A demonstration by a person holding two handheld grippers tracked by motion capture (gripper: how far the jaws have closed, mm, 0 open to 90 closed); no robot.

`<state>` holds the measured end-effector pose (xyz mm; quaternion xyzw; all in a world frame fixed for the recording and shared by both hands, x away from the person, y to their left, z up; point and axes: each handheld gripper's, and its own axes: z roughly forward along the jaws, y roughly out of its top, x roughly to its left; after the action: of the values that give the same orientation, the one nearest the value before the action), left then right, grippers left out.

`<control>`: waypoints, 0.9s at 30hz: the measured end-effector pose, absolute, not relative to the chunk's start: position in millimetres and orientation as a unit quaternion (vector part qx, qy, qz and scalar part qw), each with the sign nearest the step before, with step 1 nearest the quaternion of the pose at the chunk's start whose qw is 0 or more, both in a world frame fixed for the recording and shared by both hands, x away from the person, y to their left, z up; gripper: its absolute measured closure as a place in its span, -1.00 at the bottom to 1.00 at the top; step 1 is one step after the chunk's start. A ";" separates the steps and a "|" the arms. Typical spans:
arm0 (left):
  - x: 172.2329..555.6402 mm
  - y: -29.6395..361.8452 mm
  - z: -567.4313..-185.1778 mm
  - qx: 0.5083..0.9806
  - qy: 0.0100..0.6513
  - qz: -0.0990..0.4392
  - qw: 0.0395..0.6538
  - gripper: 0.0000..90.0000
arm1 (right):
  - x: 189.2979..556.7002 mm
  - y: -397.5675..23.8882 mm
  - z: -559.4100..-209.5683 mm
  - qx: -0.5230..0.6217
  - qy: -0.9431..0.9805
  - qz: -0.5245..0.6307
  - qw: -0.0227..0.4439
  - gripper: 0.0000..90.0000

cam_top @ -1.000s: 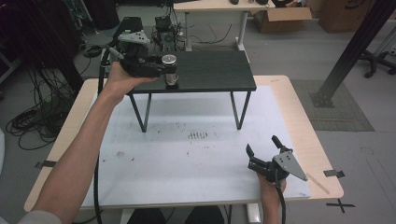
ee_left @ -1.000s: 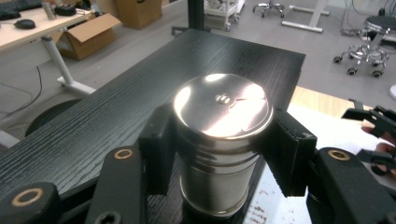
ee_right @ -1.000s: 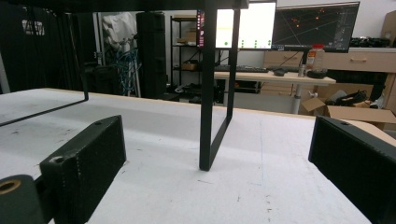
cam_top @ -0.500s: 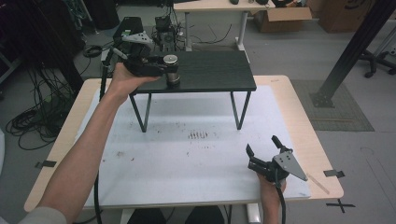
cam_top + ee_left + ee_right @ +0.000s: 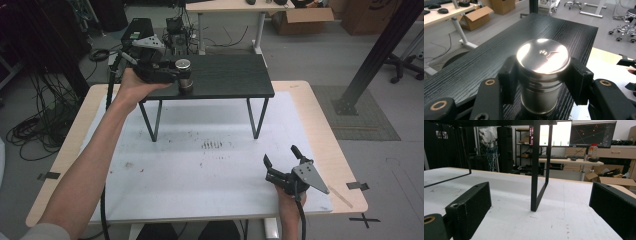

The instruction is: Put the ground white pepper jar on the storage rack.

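High view: left hand-held gripper (image 5: 176, 75) is at the near-left edge of the black shelf (image 5: 235, 80) that stands on the bench (image 5: 320, 135), jaws either side of a steel tin (image 5: 184, 75). Left gripper view has both pads touching the tin (image 5: 542, 75) just under its lid, so it's clamped on. The tin's base looks to be on the shelf top, though the jaws hide the contact line. Grip is side-on and below the lid rim, likely so the lid can't pop off and the tin stays upright. Right hand-held gripper (image 5: 283, 162) is parked low on the bench's near-right, jaws wide apart, holding nothing, pointing at the shelf leg (image 5: 536, 170).
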<state>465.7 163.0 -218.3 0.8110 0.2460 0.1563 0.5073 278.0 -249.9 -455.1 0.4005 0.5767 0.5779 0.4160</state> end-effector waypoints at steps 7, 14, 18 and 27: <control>466.0 162.9 -218.3 0.810 0.247 0.155 0.508 0.09 | 278.0 -249.9 -455.1 0.401 0.577 0.578 0.415 -0.92; 466.4 162.9 -218.4 0.809 0.249 0.152 0.510 0.09 | 278.0 -249.9 -455.1 0.401 0.577 0.578 0.415 -0.92; 466.1 162.8 -218.4 0.809 0.250 0.152 0.510 0.08 | 278.1 -250.0 -455.1 0.401 0.577 0.578 0.415 -0.92; 464.8 161.9 -218.1 0.815 0.246 0.157 0.501 -0.07 | 278.0 -249.9 -455.1 0.401 0.577 0.578 0.415 -0.92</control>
<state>464.8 161.9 -218.1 0.8147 0.2462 0.1570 0.5010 278.0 -249.9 -455.1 0.4009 0.5769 0.5779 0.4154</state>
